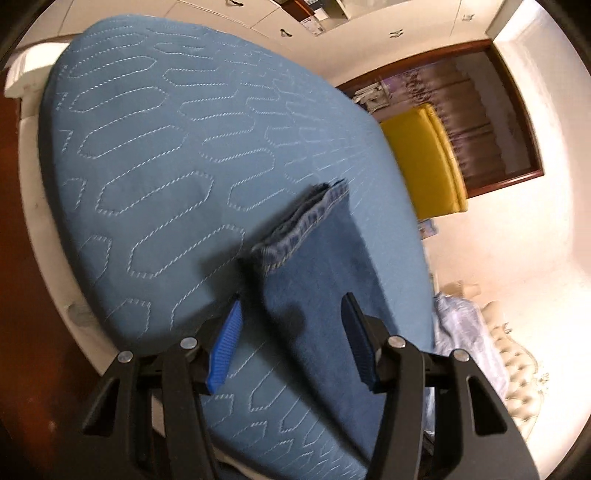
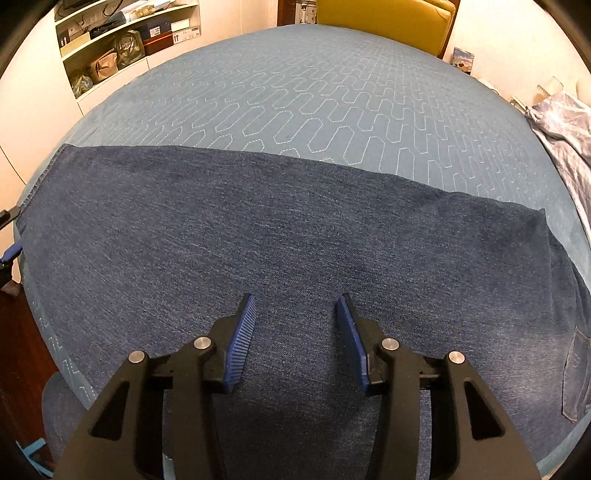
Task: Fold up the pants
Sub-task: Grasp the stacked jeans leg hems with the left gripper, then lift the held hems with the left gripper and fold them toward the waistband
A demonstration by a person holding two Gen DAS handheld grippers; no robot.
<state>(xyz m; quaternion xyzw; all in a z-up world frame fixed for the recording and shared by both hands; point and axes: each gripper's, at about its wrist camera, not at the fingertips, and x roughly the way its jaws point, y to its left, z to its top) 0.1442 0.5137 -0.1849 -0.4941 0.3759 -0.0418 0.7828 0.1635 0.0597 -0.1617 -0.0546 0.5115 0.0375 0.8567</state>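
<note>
Dark blue jeans [image 2: 258, 229] lie flat across the blue quilted bedspread [image 2: 314, 92]. The leg hems are at the left and a back pocket [image 2: 576, 373] is at the right. My right gripper [image 2: 295, 297] hovers over the middle of the denim, its fingers apart with only flat cloth below them. In the left wrist view, which is rolled, the stitched hem [image 1: 306, 221] of the jeans [image 1: 317, 302] points away from me. My left gripper [image 1: 291, 299] stands open over that leg end, one pad [image 1: 227, 343] beside the denim's edge and the other over it.
A yellow upholstered piece [image 2: 384, 22] stands at the far side of the bed. Open shelves [image 2: 122, 44] with bags and boxes fill the far left wall. A pale crumpled cloth [image 2: 565, 125] lies at the bed's right edge. Dark wooden floor [image 1: 22, 258] shows beside the bed.
</note>
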